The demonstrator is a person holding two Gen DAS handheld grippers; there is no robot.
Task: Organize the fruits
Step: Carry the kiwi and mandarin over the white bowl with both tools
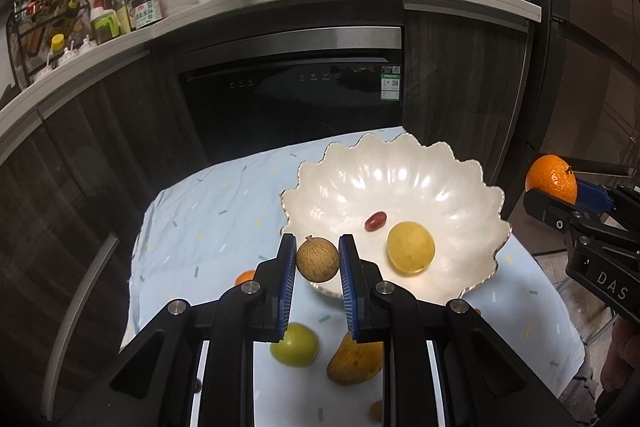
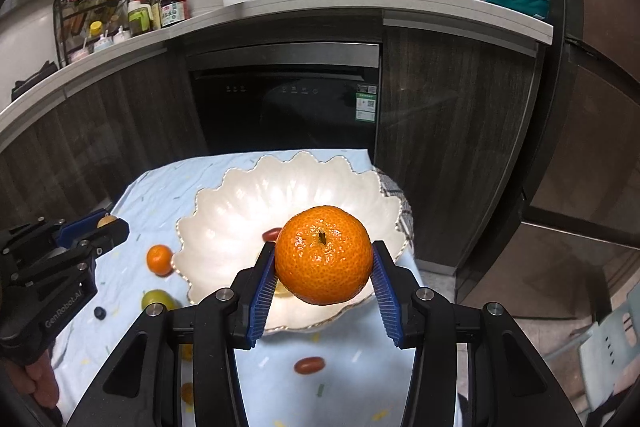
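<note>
Left wrist view: one scalloped white bowl (image 1: 400, 183) stands on the pale blue cloth (image 1: 208, 211) and holds two fruits, a yellow round fruit (image 1: 411, 247) and a small red fruit (image 1: 375, 220) just behind it. The left gripper (image 1: 318, 259) is clenched on one small brown round fruit (image 1: 317, 259) above the bowl's near rim, while the right gripper (image 2: 323, 269) grips one mandarin (image 2: 323, 255) over the bowl. On the cloth beside the bowl lie a green fruit (image 1: 294, 343), a yellow-orange fruit (image 1: 354, 361), a second mandarin (image 2: 159, 259), another red fruit (image 2: 309, 365) and a dark berry (image 2: 99, 313).
</note>
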